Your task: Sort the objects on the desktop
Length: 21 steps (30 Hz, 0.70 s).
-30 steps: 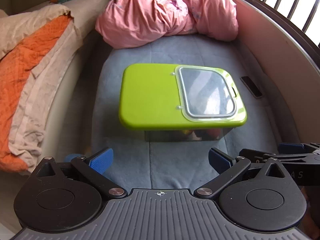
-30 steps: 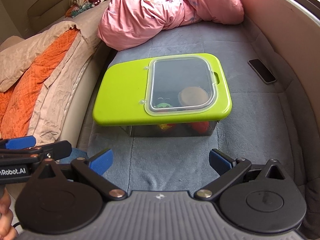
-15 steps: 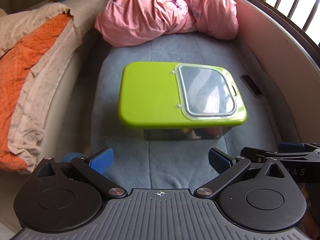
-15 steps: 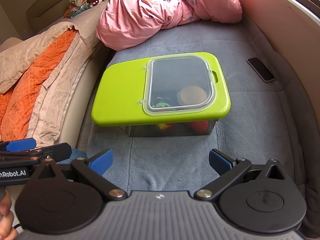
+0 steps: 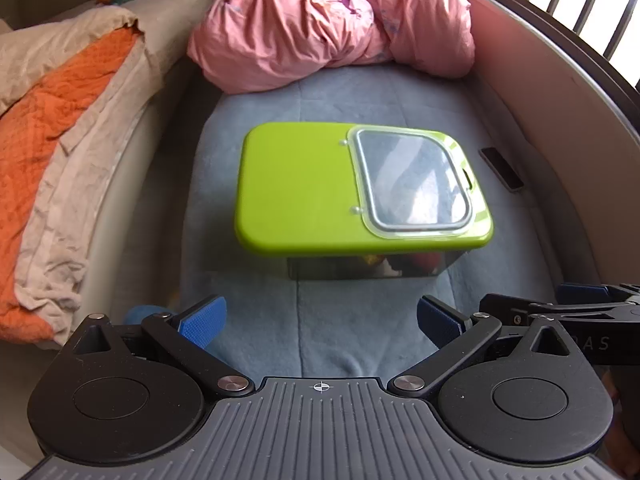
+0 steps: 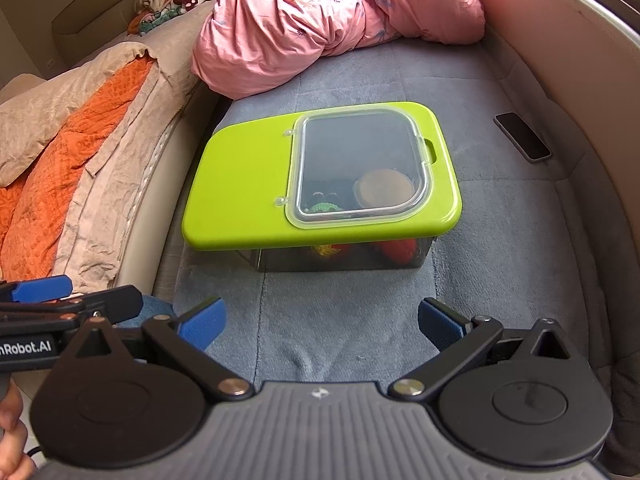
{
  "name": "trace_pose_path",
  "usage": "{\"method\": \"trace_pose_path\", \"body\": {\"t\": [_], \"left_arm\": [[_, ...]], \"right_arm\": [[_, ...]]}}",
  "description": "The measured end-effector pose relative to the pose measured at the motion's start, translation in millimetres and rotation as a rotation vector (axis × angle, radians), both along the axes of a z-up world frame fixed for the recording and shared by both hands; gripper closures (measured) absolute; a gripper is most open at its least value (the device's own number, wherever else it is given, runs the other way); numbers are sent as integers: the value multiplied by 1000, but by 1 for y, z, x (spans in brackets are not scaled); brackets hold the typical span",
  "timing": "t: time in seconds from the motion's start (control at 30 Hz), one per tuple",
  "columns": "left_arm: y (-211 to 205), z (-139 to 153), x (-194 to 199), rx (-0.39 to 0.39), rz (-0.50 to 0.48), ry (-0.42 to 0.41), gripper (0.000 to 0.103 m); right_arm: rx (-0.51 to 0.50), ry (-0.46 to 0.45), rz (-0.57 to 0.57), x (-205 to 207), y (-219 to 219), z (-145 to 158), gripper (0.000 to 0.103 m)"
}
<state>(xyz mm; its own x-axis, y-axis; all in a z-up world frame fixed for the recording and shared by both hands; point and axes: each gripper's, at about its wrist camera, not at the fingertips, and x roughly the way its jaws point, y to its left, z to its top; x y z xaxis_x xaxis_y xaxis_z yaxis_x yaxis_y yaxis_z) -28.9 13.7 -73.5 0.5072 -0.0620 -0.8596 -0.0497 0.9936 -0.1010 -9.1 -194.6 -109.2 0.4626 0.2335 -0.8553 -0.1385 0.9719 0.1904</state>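
Sitting ahead of both splayed grippers (well apart): lidded box (image 6: 320,192).

Black two-finger grippers with blue pads

Left gripper (image 5: 322,318) and right gripper (image 6: 322,318): ribbed grey bodies, round black discs, silver pivot screws, white lettering.

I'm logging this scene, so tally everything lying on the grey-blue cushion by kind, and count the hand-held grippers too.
Green-lidded storage box: 1
Phone: 1
Pink quilt: 1
Hand-held grippers: 2, left hand-held gripper and right hand-held gripper, both open and empty
Total: 5
Items inside the box, seen through its clear flap, are too hidden to count.
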Motion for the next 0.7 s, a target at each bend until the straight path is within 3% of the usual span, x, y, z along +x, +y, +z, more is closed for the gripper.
{"method": "trace_pose_path", "body": {"t": [0.7], "left_arm": [[-3, 2, -5, 20, 5, -28, 0]], "right_arm": [[8, 6, 2, -3, -1, -1, 0]]}}
